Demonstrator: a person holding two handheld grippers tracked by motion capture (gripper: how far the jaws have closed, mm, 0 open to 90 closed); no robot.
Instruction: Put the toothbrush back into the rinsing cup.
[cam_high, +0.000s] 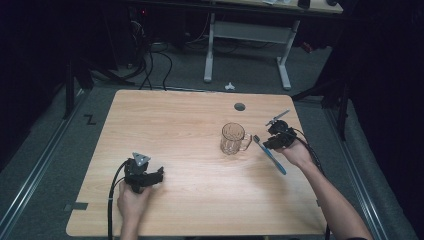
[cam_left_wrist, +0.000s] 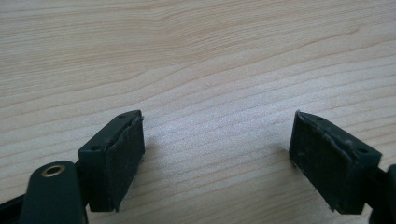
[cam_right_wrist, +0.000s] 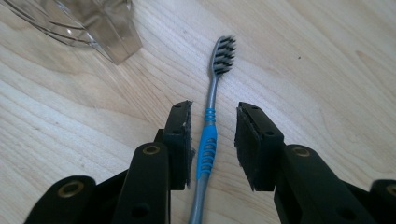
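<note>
A blue and grey toothbrush (cam_high: 271, 156) lies flat on the wooden table (cam_high: 170, 125), right of a clear glass mug (cam_high: 233, 138). My right gripper (cam_high: 269, 144) is down over the brush. In the right gripper view its jaws straddle the blue grip of the toothbrush (cam_right_wrist: 207, 145) with a gap on each side, so my right gripper (cam_right_wrist: 213, 120) is open. The bristles point toward the mug (cam_right_wrist: 93, 23). My left gripper (cam_high: 159, 174) rests near the front left of the table. In its own view the left gripper (cam_left_wrist: 217, 140) stands wide open over bare wood.
A round cable hole (cam_high: 239, 106) sits in the table's far edge behind the mug. Beyond the table, a white desk frame (cam_high: 247, 37) and loose cables (cam_high: 150, 65) stand on the grey floor. Rails run along both sides of the table.
</note>
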